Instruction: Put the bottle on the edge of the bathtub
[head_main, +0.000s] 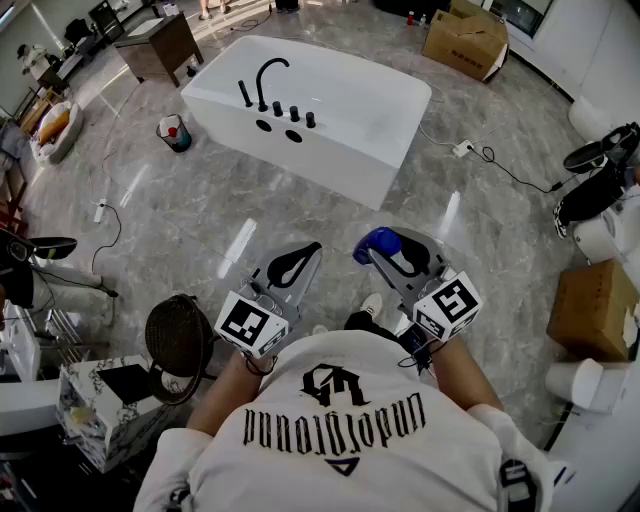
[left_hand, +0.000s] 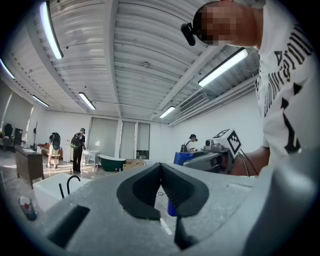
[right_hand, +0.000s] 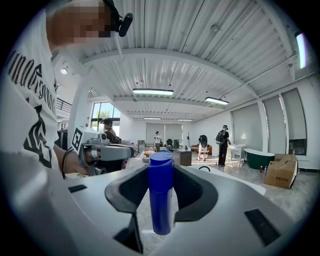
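Note:
A blue bottle (right_hand: 161, 192) stands upright between the pads of my right gripper (right_hand: 161, 180), which is shut on it. In the head view the bottle (head_main: 375, 243) shows as a blue cap at the tip of the right gripper (head_main: 388, 252), held over the floor close to the person's body. The white bathtub (head_main: 340, 120) with a black faucet (head_main: 266, 82) lies well ahead, apart from both grippers. My left gripper (head_main: 296, 262) hangs beside the right one. Its fingertips meet in the left gripper view, where the left gripper (left_hand: 161, 170) is shut with nothing in it.
A cardboard box (head_main: 465, 42) and a brown cabinet (head_main: 160, 45) stand beyond the tub. A small bin (head_main: 175, 132) sits left of it, a power strip (head_main: 462, 150) with cable to its right. A black round stool (head_main: 180, 335) is near my left, another box (head_main: 595, 305) right.

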